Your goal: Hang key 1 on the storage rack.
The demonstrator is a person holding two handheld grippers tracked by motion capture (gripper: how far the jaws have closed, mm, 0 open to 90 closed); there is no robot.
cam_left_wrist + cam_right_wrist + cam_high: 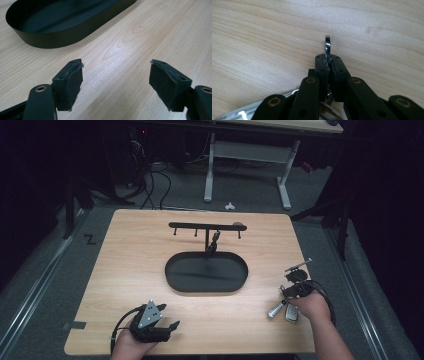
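— Wooden worktop [125,270], dark room. What's the right hand-held gripper [329,58] got?
— Its jaws are clamped on a chrome ring [327,46], which pokes out just past the tips, close above the wood.
— And the left hand-held gripper [116,75]?
— Jaws wide apart, holding nothing; the black oval tray [50,37] lies ahead of it.

Dim, dark-edged high view; brighter, sharp close-ups with soft glare on the table [374,22].
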